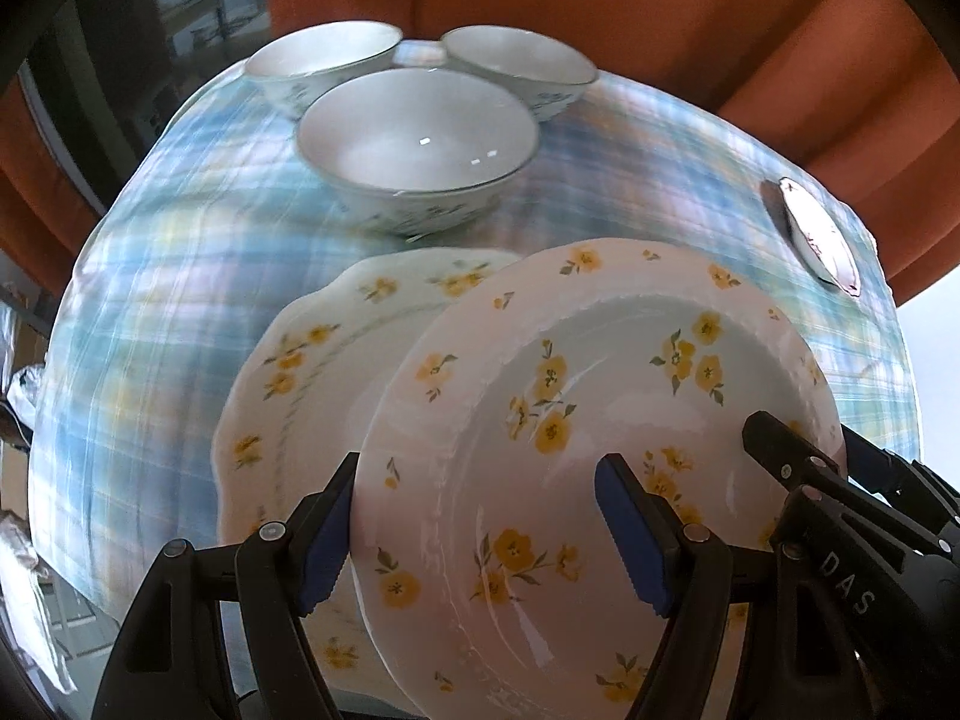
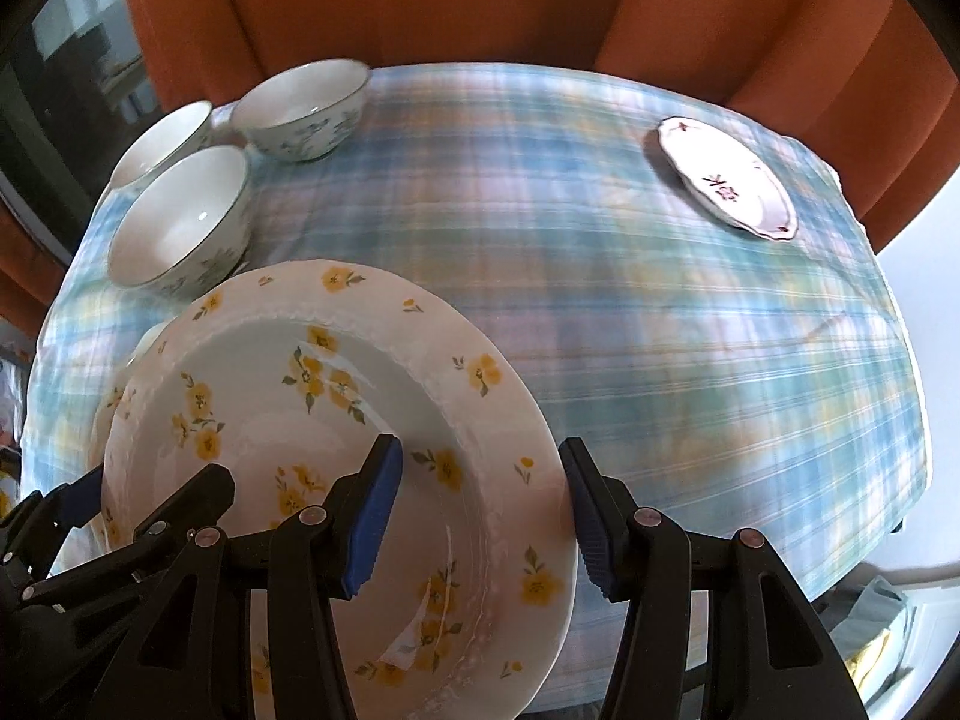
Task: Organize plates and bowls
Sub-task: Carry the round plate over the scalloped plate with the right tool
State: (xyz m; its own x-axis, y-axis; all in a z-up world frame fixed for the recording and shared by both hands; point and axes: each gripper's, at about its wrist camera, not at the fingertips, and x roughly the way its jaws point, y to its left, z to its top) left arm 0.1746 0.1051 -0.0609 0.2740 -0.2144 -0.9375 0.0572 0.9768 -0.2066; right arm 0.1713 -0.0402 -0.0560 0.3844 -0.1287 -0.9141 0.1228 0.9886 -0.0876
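From the left, 3 glossy white bowls [image 2: 180, 222] cluster near the table's [image 2: 660, 360] far-left edge, both the left claw [image 1: 474, 534] and right claw [image 2: 474, 516] clamp opposite rims of the round yellow-flowered plate [image 2: 336, 420], raised over a scalloped plate [image 1: 300, 372], with bare plaid cloth stretching right to a small pink-flowered plate [image 2: 726, 177].

"DAS" on the right tool [image 1: 798, 450], black arm

A blue plaid tablecloth [image 2: 690, 360] covers the table, orange chairs [image 2: 480, 0] behind it.
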